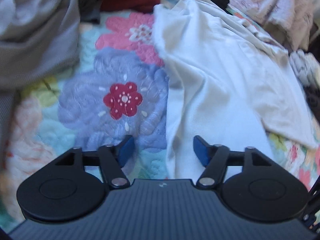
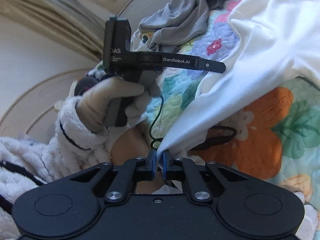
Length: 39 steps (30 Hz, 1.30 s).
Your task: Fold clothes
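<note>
A white garment (image 1: 210, 76) lies spread over a floral quilt (image 1: 112, 100). My left gripper (image 1: 163, 150) hovers open above the garment's near left edge, and its blue pads (image 1: 127, 149) touch nothing. In the right wrist view the same white garment (image 2: 256, 46) stretches up from a corner pinched between the blue pads (image 2: 153, 160) of my right gripper (image 2: 158, 161), which is shut on it. The left gripper (image 2: 223, 68) shows side-on there, held by a gloved hand (image 2: 112, 102) in a fluffy white sleeve.
A grey garment (image 1: 38, 32) is bunched at the left and a dark red one (image 1: 130, 0) lies behind. Pale crumpled clothes (image 1: 276, 6) pile at the back right. A thin black cable (image 2: 156, 124) and a dark loop (image 2: 220, 136) lie on the quilt (image 2: 260, 132) near my right gripper.
</note>
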Tool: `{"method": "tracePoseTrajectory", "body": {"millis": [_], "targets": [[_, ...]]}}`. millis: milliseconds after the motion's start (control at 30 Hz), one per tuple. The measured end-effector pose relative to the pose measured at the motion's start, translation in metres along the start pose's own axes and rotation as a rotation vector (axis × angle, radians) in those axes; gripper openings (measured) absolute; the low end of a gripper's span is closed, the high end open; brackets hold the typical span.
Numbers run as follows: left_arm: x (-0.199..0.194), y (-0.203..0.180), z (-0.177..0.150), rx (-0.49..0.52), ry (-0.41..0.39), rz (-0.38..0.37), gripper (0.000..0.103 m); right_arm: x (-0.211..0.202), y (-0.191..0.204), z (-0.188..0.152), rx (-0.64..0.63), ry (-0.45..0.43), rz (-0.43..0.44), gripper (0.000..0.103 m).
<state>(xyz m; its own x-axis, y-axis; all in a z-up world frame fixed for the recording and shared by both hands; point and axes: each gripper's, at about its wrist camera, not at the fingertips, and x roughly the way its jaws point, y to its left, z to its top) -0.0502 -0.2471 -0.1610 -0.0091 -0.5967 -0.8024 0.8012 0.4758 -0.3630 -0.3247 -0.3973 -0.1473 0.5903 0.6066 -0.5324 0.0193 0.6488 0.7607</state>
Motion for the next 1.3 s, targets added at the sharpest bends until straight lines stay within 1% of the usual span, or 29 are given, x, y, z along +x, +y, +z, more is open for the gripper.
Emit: {"method": "tracePoseTrajectory", "body": {"millis": [33, 67, 100, 133, 167, 200, 267, 300, 400, 433, 567, 667, 733, 800, 833, 867, 933, 967, 1033, 1067, 1100, 1167, 1200, 1233, 1267, 1300], "targets": [[0.001, -0.002, -0.002, 0.02, -0.005, 0.01, 0.063, 0.0, -0.001, -0.002, 0.003, -0.006, -0.004, 0.01], [0.001, -0.006, -0.003, 0.049, -0.01, 0.026, 0.057, -0.001, -0.001, -0.004, 0.001, -0.009, -0.015, 0.01], [-0.002, -0.01, -0.005, 0.087, -0.022, 0.042, 0.016, -0.001, -0.001, -0.006, -0.003, -0.011, -0.029, 0.01], [-0.006, -0.014, -0.006, 0.126, -0.037, 0.058, 0.0, -0.001, -0.001, -0.008, -0.008, -0.011, -0.044, 0.01], [-0.016, -0.018, -0.009, 0.152, -0.082, 0.066, 0.0, 0.001, 0.0, -0.007, -0.01, -0.016, -0.055, 0.01], [-0.032, -0.023, -0.013, 0.19, -0.146, 0.062, 0.0, 0.001, 0.003, -0.007, -0.021, -0.025, -0.06, 0.01], [-0.056, -0.032, -0.018, 0.251, -0.236, 0.108, 0.0, -0.002, 0.009, -0.006, -0.058, -0.047, -0.069, 0.01], [-0.062, -0.032, -0.018, 0.246, -0.245, 0.119, 0.0, -0.005, 0.011, -0.004, -0.065, -0.062, -0.064, 0.01], [-0.058, -0.022, -0.019, 0.164, -0.194, 0.122, 0.0, -0.018, 0.01, 0.001, -0.067, -0.108, -0.035, 0.01], [-0.054, -0.022, -0.021, 0.167, -0.179, 0.142, 0.0, -0.02, 0.01, 0.002, -0.073, -0.108, -0.04, 0.01], [-0.029, -0.029, -0.042, 0.232, -0.115, 0.22, 0.001, -0.017, 0.012, -0.008, -0.11, -0.048, -0.062, 0.01], [-0.023, -0.042, -0.052, 0.322, -0.072, 0.267, 0.0, -0.022, 0.01, -0.015, -0.138, -0.031, -0.06, 0.01], [-0.019, -0.047, -0.056, 0.367, -0.043, 0.293, 0.001, -0.029, 0.007, -0.017, -0.139, -0.044, -0.071, 0.014], [-0.015, -0.045, -0.056, 0.367, -0.018, 0.302, 0.002, -0.038, 0.002, -0.021, -0.116, -0.07, -0.074, 0.018], [-0.015, -0.042, -0.055, 0.349, -0.018, 0.299, 0.004, -0.042, 0.001, -0.023, -0.11, -0.091, -0.083, 0.027], [-0.016, -0.038, -0.054, 0.329, -0.021, 0.295, 0.005, -0.047, -0.001, -0.025, -0.107, -0.119, -0.107, 0.035], [-0.024, -0.038, -0.056, 0.321, -0.053, 0.324, 0.005, -0.068, -0.003, -0.033, -0.095, -0.212, -0.211, 0.034], [-0.029, -0.039, -0.057, 0.325, -0.076, 0.334, 0.005, -0.085, -0.007, -0.038, -0.062, -0.286, -0.258, 0.035], [-0.04, -0.045, -0.058, 0.335, -0.129, 0.339, 0.006, -0.123, -0.021, -0.055, 0.054, -0.464, -0.321, 0.035], [-0.046, -0.048, -0.057, 0.339, -0.158, 0.334, 0.006, -0.143, -0.03, -0.067, 0.116, -0.537, -0.353, 0.035], [-0.054, -0.051, -0.055, 0.339, -0.19, 0.324, 0.006, -0.16, -0.038, -0.08, 0.165, -0.589, -0.406, 0.035], [-0.066, -0.057, -0.048, 0.326, -0.232, 0.284, 0.007, -0.191, -0.055, -0.109, 0.283, -0.66, -0.532, 0.035], [-0.069, -0.059, -0.041, 0.309, -0.243, 0.253, 0.016, -0.206, -0.064, -0.124, 0.347, -0.693, -0.595, 0.036], [-0.067, -0.06, -0.036, 0.284, -0.252, 0.223, 0.033, -0.219, -0.072, -0.14, 0.424, -0.731, -0.637, 0.037], [-0.065, -0.063, -0.031, 0.263, -0.26, 0.206, 0.036, -0.23, -0.08, -0.156, 0.511, -0.772, -0.664, 0.037], [-0.062, -0.069, -0.029, 0.263, -0.266, 0.202, 0.036, -0.239, -0.085, -0.171, 0.579, -0.818, -0.671, 0.037]]}}
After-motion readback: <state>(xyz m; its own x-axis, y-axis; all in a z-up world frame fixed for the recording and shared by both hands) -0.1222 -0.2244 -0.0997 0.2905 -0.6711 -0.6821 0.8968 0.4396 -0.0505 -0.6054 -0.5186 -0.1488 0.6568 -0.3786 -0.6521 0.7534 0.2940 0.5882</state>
